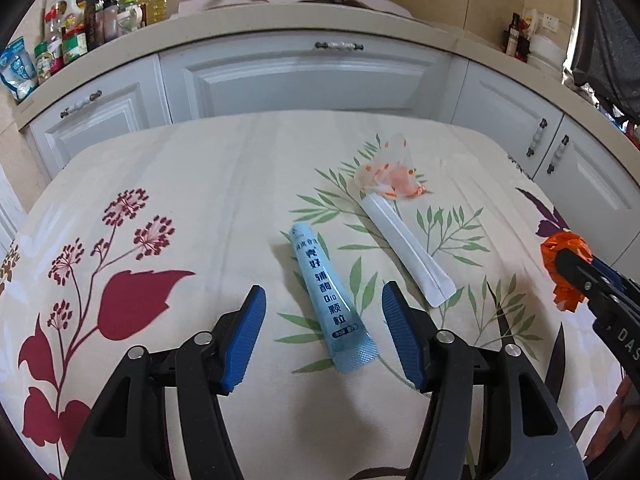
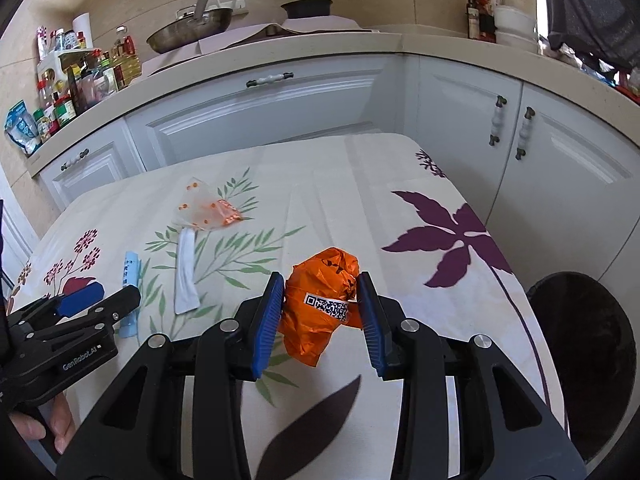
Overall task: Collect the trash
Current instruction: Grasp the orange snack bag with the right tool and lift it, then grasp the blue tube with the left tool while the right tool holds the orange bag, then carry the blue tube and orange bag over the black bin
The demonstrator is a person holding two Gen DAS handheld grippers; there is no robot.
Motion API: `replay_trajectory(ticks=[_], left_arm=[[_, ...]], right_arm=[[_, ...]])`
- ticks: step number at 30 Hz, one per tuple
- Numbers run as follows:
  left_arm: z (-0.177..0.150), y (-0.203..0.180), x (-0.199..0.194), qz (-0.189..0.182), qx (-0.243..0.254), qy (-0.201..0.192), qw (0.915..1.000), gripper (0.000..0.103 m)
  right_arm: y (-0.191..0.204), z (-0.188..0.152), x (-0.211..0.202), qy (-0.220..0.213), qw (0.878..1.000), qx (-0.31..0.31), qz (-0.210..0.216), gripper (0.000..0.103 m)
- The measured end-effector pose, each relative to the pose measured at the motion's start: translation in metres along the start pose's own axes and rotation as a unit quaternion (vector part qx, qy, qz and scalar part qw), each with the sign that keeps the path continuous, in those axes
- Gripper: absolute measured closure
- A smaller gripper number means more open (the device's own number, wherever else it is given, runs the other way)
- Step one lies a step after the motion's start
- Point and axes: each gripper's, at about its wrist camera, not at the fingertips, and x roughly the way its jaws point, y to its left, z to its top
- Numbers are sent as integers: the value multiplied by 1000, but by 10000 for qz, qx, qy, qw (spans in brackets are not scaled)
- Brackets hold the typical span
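One wrapper picked up, three pieces left on the desk.
The right tool [image 2: 320,312] pinches an orange wrapper [image 2: 320,304] near the black bin [image 2: 580,344]; the left tool [image 1: 324,332], spread, straddles one blue sachet [image 1: 332,296]. One white sachet [image 1: 404,248] and one clear wrapper [image 1: 388,172] lie beyond on the desk [image 1: 180,200].

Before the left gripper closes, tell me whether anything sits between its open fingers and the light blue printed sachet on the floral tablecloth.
Nothing visible does. The light blue printed sachet lies flat between the left gripper's open blue pads, with only bare floral tablecloth either side. The white sachet lies apart, to its right.
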Motion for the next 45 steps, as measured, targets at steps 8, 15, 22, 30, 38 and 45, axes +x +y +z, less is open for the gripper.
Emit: replay_trajectory(ticks=[8,15,22,30,38,45], left_arm=[[-3,-6,6,13,160,159,9997,76],[-3,-1,3,-167,179,127,9996,83],[-4,8,-17,-116,204,-368,9990,85],[-2,17,-42,-88,146,-763,9969,85],[-2,17,-58,-104,145,-945,9954,85],[-2,3,-64,-206,239,-1015,9943,85]], right_arm=[[-5,-2,-1,21,10000,33,45,66],[-5,-3,-4,-5,10000,43,18,66],[-2,-2,-9,-106,9999,-1,21,66],[4,-3,-15,-187,9998,-78,34,66],[4,-2,-24,-297,9995,-98,-4,66],[-8,-4,-37,-387,9992,-40,-119,66]])
